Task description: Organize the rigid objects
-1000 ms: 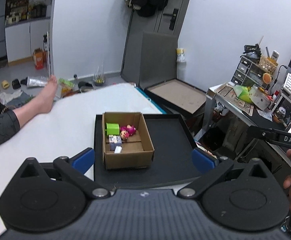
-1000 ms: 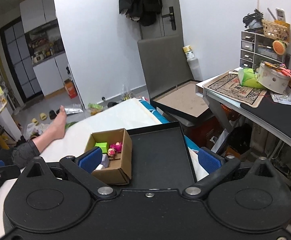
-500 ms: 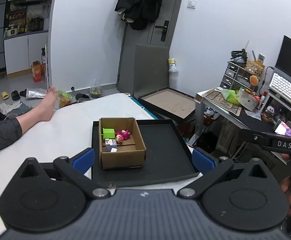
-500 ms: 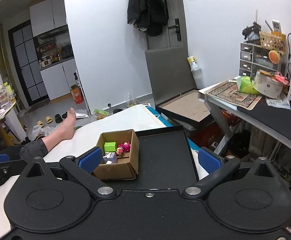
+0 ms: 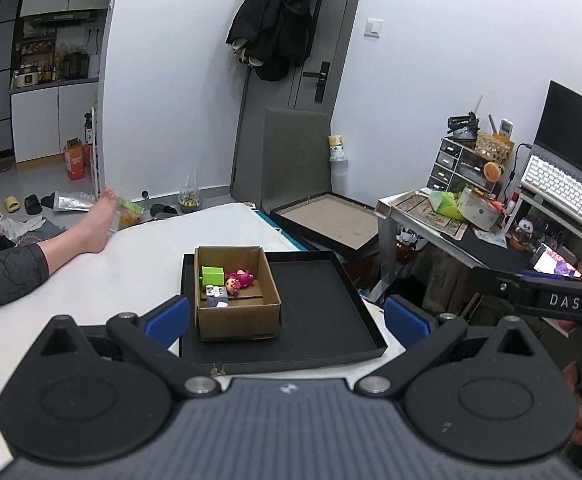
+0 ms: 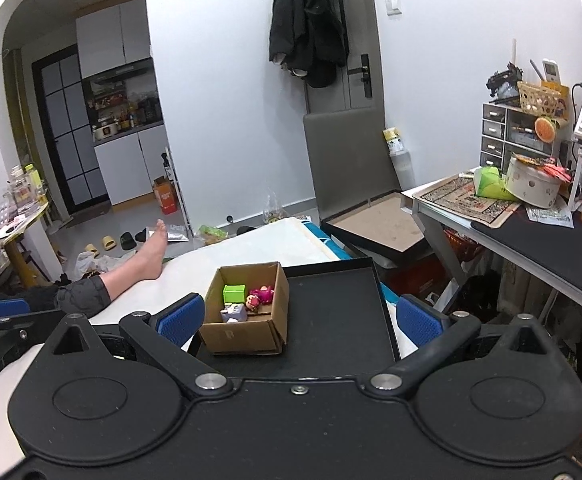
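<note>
Brown cardboard box holds small toys; both hand-held grippers spread, empty.

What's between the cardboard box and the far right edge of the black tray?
Nothing: in both wrist views, bare tray floor runs from the cardboard box to the black tray rim.
</note>
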The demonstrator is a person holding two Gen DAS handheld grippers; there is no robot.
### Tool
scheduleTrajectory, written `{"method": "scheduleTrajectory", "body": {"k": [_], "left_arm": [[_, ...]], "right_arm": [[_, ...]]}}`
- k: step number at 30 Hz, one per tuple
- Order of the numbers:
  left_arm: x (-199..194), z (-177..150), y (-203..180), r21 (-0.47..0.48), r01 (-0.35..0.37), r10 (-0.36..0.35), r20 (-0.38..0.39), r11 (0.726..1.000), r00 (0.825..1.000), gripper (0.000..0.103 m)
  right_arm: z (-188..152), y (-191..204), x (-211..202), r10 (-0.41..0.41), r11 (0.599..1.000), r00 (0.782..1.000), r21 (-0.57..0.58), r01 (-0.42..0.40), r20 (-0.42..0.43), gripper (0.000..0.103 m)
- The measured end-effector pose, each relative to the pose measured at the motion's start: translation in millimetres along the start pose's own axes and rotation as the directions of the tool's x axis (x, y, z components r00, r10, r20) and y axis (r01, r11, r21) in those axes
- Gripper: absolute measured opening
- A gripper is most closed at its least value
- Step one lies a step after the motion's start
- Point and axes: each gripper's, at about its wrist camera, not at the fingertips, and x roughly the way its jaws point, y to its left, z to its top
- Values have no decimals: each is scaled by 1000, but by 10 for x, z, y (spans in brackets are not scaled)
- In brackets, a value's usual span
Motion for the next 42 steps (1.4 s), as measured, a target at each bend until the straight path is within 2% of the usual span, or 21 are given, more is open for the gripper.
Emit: {"method": "scheduleTrajectory", "body": {"k": [19,42], "left_arm": [[-165,-67,-24,-8,14,-14,28,1000,1000,103],[-117,-54,77,-17,-3,3,20,1000,1000,103]], "right_arm": [[-45,26,-154,-13,1000,1000,-10,13,23,103],[-49,91,-129,-40,998,999,-37,41,25,103]]}}
